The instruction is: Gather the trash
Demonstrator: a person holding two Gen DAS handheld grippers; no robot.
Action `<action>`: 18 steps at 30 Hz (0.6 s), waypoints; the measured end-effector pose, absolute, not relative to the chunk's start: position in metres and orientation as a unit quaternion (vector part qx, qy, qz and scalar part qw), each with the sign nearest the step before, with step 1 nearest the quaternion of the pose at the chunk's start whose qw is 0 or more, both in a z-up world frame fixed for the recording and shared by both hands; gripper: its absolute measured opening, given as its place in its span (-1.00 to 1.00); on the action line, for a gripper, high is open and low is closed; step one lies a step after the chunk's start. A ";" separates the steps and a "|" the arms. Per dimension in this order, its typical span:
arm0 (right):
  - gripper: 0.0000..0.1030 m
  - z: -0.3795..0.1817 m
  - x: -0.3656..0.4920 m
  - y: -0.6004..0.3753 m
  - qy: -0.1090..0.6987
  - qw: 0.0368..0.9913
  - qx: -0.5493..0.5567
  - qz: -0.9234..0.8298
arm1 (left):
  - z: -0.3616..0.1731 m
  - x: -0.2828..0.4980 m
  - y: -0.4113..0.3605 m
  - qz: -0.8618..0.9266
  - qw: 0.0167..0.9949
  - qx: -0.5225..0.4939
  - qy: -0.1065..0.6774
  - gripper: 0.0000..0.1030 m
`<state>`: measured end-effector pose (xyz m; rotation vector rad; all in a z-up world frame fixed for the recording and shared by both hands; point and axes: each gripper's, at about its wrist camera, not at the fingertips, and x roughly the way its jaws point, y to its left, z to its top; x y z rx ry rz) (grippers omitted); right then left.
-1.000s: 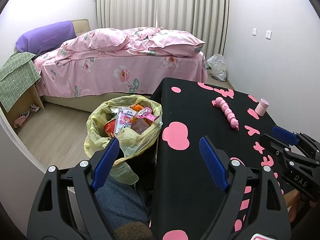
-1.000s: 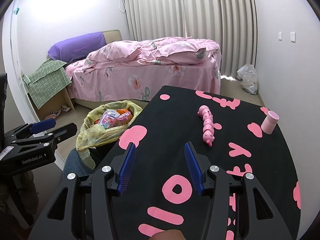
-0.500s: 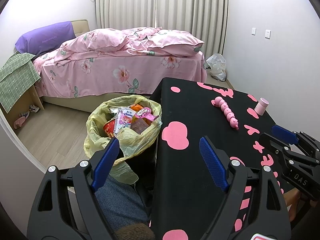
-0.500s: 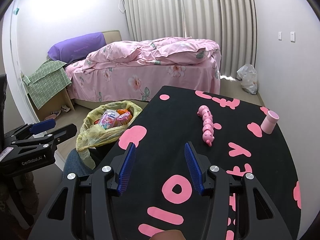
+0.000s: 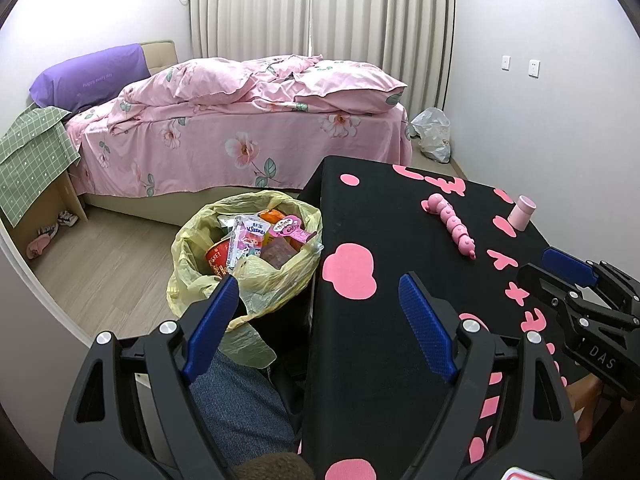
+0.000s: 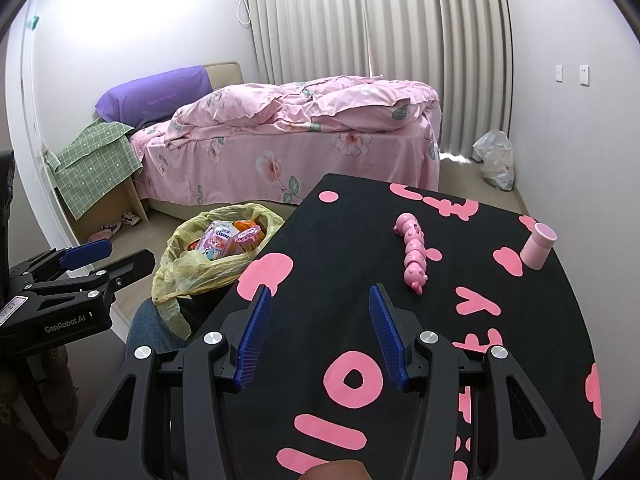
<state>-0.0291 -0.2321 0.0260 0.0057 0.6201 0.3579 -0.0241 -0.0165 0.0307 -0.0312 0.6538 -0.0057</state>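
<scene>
A yellow trash bag (image 5: 200, 264) stands on the floor left of the black table (image 5: 380, 360), full of wrappers, a Kleenex pack (image 5: 250, 236) and a red cup. It also shows in the right wrist view (image 6: 192, 272). My left gripper (image 5: 316, 300) is open and empty, held over the table's left edge beside the bag. My right gripper (image 6: 318, 304) is open and empty above the table's near part. Each gripper shows in the other's view, the right one (image 5: 568, 270) and the left one (image 6: 104, 256).
A pink caterpillar toy (image 6: 412, 256) and a small pink cup (image 6: 538, 246) sit on the black table with pink shapes (image 6: 500, 360). A bed with pink bedding (image 5: 240, 128) stands beyond. A white plastic bag (image 5: 432, 134) lies by the curtain. My knee in jeans (image 5: 240, 404) is below the bag.
</scene>
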 end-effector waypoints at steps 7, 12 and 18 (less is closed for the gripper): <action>-0.07 0.026 -0.029 -0.232 0.303 0.937 0.003 0.175 | 0.031 -0.024 -0.015 -0.004 0.947 -0.015 0.321 0.52; -0.07 0.026 -0.029 -0.231 0.304 0.936 0.003 0.175 | 0.031 -0.024 -0.014 -0.005 0.947 -0.015 0.321 0.52; -0.07 0.026 -0.030 -0.230 0.303 0.937 0.003 0.174 | 0.031 -0.024 -0.011 -0.001 0.948 -0.018 0.318 0.52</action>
